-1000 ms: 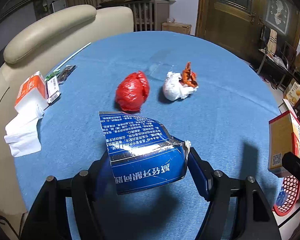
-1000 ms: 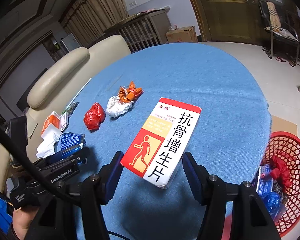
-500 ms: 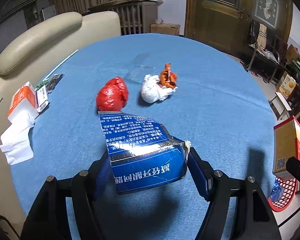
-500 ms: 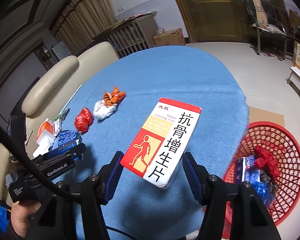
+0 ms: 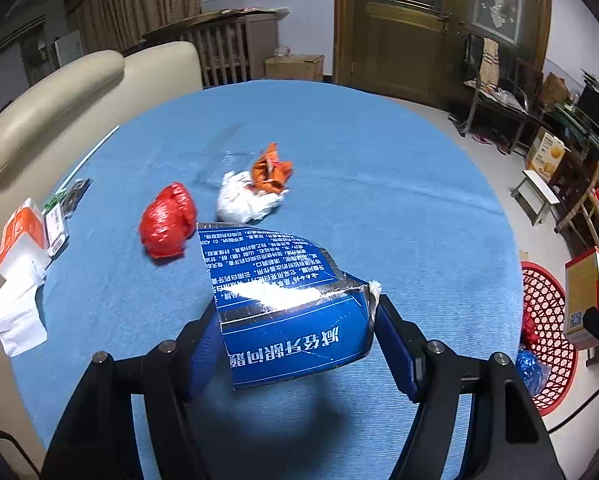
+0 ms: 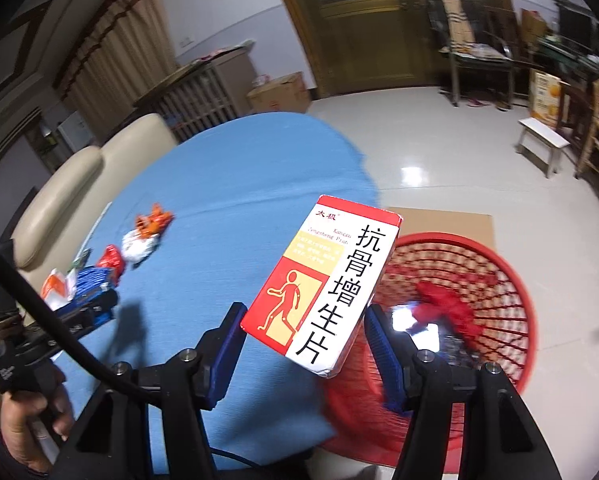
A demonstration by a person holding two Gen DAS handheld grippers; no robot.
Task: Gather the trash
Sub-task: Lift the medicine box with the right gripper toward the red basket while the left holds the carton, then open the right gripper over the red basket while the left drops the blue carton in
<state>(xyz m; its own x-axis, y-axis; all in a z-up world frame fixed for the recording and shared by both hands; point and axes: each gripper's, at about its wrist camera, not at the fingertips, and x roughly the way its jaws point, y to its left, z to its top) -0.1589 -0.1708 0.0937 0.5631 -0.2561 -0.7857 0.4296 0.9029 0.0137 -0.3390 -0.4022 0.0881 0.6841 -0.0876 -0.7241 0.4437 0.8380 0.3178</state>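
Trash in both grippers, red basket (image 6: pixel 511 276) on the floor beside the table.
Right gripper (image 6: pixel 305 344) clamps medicine box (image 6: pixel 331 284) by its long sides above the basket: light, stiff. Left gripper (image 5: pixel 295 344) pinches torn blue carton (image 5: pixel 283 300) (crushable, probably light) over blue tabletop (image 5: pixel 399 216).

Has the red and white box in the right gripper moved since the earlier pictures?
Yes. The red and white box went from over the blue table toward the red basket.

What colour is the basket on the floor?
Red, an open lattice basket; it shows best in the right wrist view.
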